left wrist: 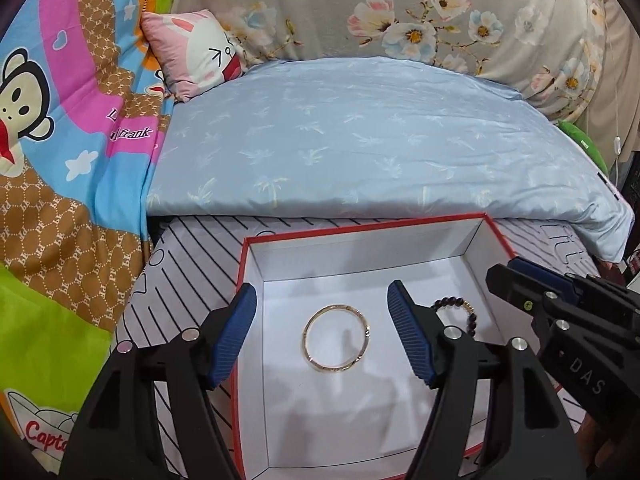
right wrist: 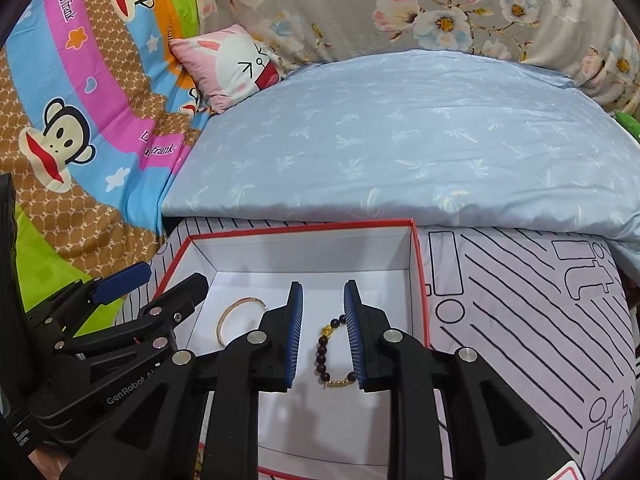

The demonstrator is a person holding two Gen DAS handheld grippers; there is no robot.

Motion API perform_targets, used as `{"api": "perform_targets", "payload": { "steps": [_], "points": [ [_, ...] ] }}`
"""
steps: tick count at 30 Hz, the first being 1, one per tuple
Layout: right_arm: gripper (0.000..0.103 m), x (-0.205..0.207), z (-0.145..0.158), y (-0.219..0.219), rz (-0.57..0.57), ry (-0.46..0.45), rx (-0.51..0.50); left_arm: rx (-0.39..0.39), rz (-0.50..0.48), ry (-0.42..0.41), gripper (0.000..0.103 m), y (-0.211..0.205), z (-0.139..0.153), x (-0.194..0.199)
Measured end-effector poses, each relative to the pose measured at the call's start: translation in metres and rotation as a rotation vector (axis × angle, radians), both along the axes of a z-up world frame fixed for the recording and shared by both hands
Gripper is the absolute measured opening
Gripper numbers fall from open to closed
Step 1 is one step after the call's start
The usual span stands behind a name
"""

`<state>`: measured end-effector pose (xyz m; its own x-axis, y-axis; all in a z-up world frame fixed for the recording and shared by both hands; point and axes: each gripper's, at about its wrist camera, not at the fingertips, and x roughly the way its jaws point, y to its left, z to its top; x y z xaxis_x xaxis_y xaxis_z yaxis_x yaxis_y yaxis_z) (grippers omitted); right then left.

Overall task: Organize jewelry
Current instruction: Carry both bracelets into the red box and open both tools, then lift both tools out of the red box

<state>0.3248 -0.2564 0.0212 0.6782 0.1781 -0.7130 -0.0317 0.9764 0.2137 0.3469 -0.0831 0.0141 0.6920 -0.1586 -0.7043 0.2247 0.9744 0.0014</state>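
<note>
A red-edged box with a white inside (left wrist: pixel 360 272) (right wrist: pixel 304 256) lies on a striped cloth. In it lie a thin gold bangle (left wrist: pixel 336 337) (right wrist: pixel 240 316) and a dark bead bracelet with gold beads (left wrist: pixel 460 312) (right wrist: pixel 328 354). My left gripper (left wrist: pixel 320 300) is open and empty above the bangle, its blue pads (left wrist: pixel 236 332) on either side of it. My right gripper (right wrist: pixel 323 292) is open and empty above the bead bracelet, which lies between its pads (right wrist: pixel 294 336). The right gripper shows at the right of the left wrist view (left wrist: pixel 520 276).
The box sits on a white cloth with black lines (right wrist: pixel 520 312). Behind it lie a pale blue quilt (left wrist: pixel 380 140), a floral cover (left wrist: pixel 400 8), a pink rabbit cushion (left wrist: pixel 196 52) and a colourful monkey blanket (left wrist: pixel 60 140) at the left.
</note>
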Motion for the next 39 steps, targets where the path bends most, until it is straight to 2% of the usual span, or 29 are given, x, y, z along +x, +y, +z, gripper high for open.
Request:
{"api": "perform_targets", "payload": {
  "steps": [6, 10, 13, 17, 20, 23, 26, 30, 32, 37, 39],
  "points": [
    [0.022, -0.005, -0.011, 0.005, 0.008, 0.02, 0.0, 0.034, 0.049, 0.001, 0.066, 0.008, -0.015, 0.005],
    [0.022, -0.008, -0.014, 0.005, 0.005, 0.028, 0.003, 0.016, 0.06, -0.006, 0.066, 0.013, -0.014, 0.01],
    [0.022, -0.01, -0.015, 0.005, 0.004, 0.031, 0.004, 0.063, 0.089, -0.034, 0.066, 0.016, -0.017, 0.011],
    [0.022, -0.011, -0.017, 0.006, 0.004, 0.035, 0.005, 0.058, 0.095, 0.024, 0.067, 0.021, -0.034, 0.019],
    [0.022, -0.013, -0.02, 0.007, 0.003, 0.04, 0.005, 0.067, 0.109, 0.037, 0.067, 0.022, -0.041, 0.024],
    [0.022, -0.014, -0.022, 0.006, -0.003, 0.044, -0.002, 0.033, 0.097, 0.063, 0.067, 0.024, -0.042, 0.024],
    [0.022, -0.015, -0.022, 0.005, -0.009, 0.046, 0.001, 0.048, 0.081, 0.047, 0.067, 0.019, -0.037, 0.016],
    [0.022, -0.025, -0.009, 0.003, -0.018, 0.023, 0.018, 0.03, 0.053, 0.038, 0.068, 0.019, -0.026, -0.005],
    [0.022, -0.037, 0.002, 0.004, -0.021, 0.001, 0.018, 0.021, 0.039, 0.034, 0.073, 0.02, -0.019, -0.019],
    [0.023, -0.079, 0.027, 0.008, -0.032, -0.046, -0.031, -0.008, 0.018, 0.014, 0.075, 0.03, 0.003, -0.062],
    [0.031, -0.104, 0.034, 0.01, -0.037, -0.064, -0.051, -0.012, 0.012, 0.007, 0.084, 0.035, 0.009, -0.082]
  ]
}}
